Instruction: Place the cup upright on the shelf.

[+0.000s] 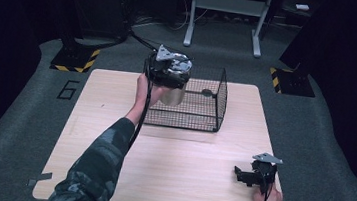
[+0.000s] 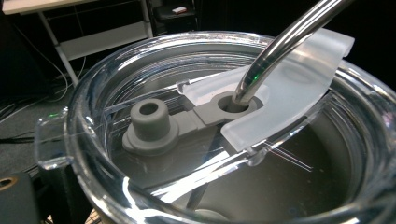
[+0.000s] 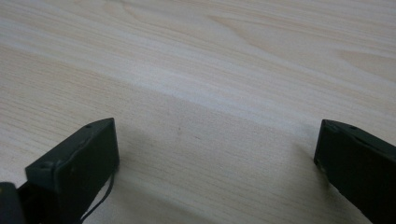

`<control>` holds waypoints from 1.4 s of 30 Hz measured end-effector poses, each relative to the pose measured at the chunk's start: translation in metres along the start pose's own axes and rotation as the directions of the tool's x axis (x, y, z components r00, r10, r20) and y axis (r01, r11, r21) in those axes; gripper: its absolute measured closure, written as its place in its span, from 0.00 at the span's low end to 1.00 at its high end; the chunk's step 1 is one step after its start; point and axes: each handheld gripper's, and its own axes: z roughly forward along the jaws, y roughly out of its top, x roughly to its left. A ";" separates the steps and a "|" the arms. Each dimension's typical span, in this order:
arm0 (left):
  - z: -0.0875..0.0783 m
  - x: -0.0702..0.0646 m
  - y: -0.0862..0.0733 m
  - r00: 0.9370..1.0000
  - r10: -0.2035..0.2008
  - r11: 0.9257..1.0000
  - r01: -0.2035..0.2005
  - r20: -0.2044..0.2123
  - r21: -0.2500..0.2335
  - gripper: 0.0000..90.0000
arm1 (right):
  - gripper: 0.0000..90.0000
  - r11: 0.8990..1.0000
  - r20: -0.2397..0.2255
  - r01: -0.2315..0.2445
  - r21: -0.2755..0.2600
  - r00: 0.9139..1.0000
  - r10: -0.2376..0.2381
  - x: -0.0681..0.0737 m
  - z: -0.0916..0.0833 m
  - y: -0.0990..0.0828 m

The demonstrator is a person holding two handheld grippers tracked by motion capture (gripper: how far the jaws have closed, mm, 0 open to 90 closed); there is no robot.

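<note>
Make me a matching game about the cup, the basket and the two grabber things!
Things:
1. steel tumbler
2. wire basket
3. right gripper
4. metal straw

Places or states:
A. pokes through a hole in the clear lid
B. black mesh, standing on the table at its far side
C. held up by the left gripper at the basket's left end
D. jaws wide apart, low over the table's near right corner

Pairs: 1-C, 2-B, 3-D, 4-A
</note>
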 end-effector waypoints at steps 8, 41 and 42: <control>0.014 0.002 -0.005 1.000 -0.001 1.000 0.002 -0.018 0.026 0.04 | 0.00 1.000 -0.001 0.002 -0.001 1.000 -0.002 0.000 0.000 0.000; 0.071 0.004 -0.039 0.995 -0.067 0.992 0.075 -0.076 0.105 0.04 | 0.00 1.000 0.005 0.005 -0.006 1.000 -0.005 0.000 0.001 0.000; 0.072 0.003 -0.039 0.995 -0.070 0.991 0.078 -0.076 0.107 0.04 | 0.00 1.000 0.005 0.005 -0.006 1.000 -0.005 0.000 0.001 0.000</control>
